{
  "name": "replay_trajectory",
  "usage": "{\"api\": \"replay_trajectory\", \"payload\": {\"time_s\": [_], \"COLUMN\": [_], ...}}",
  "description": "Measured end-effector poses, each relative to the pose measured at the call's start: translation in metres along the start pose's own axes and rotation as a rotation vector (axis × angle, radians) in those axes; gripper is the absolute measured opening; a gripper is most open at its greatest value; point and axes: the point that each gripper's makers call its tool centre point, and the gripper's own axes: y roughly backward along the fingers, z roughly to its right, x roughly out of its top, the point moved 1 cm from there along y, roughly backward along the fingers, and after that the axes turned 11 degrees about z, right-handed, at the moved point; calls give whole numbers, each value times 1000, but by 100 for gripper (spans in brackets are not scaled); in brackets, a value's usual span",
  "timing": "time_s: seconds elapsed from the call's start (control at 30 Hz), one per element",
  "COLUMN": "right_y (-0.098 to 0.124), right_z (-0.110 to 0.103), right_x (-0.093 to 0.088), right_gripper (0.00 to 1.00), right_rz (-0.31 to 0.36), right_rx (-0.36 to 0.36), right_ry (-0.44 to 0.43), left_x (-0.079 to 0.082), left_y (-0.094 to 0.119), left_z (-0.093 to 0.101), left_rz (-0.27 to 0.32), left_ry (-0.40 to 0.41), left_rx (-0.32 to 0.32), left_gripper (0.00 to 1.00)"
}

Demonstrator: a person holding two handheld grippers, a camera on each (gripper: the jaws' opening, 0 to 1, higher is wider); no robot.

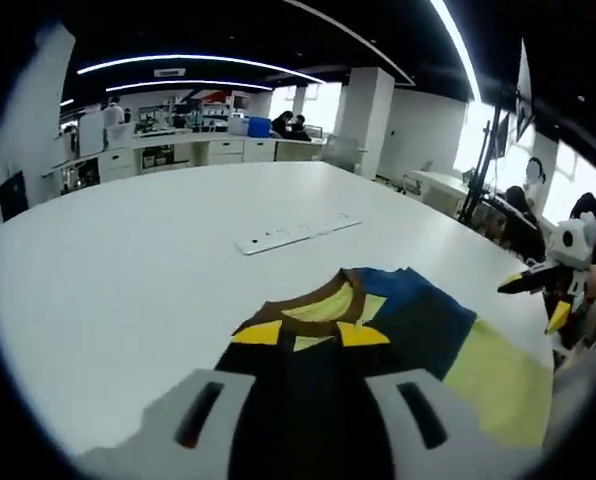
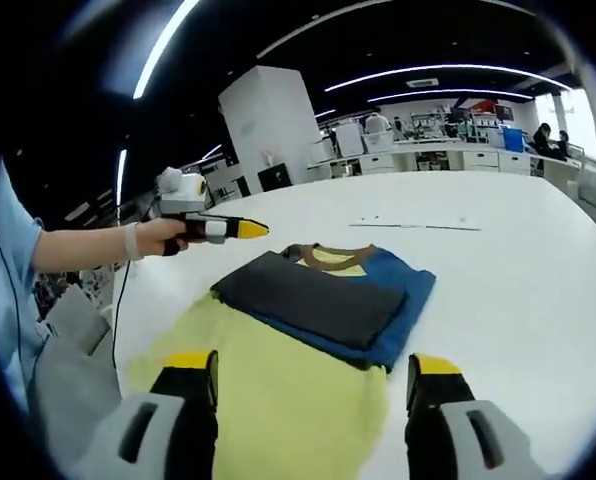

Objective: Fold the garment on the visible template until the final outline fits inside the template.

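Garment (image 2: 318,330) in yellow, blue, black blocks, brown collar.

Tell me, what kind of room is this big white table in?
Probably a lab or open office. The big white table stands under long ceiling light strips, with white cabinets and people sitting at desks along the far wall. A shirt is being folded on the table.

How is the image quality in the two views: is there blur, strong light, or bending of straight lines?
Left gripper view: the window at right is overexposed; the right gripper at the edge is smeared; the white table curves from fisheye distortion. Right gripper view: the ceiling light strips bend into arcs; the garment is fairly sharp; the left gripper shows clearly; the right gripper's own fingers look soft.
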Motion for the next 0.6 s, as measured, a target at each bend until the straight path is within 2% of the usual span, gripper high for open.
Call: {"api": "replay_trajectory", "payload": {"time_s": [0.1, 0.2, 0.47, 0.6], "right_y": [-7, -12, -20, -24], "right_z": [1, 0, 0, -2], "right_x": [0, -1, -5, -7], "right_gripper": [76, 76, 75, 75], "right_rz": [-8, -16, -35, -39], "right_rx": [3, 13, 24, 31], "right_ry": [9, 10, 36, 39], "left_x": [-3, -7, -19, -32], "left_y": [3, 2, -16, -25], "left_z": [-15, -21, -28, -26], "left_rz": [-25, -54, -120, -174], "left_ry": [-8, -22, -32, -30], "left_rx": [11, 4, -17, -41], "left_gripper": [15, 10, 8, 8]}}
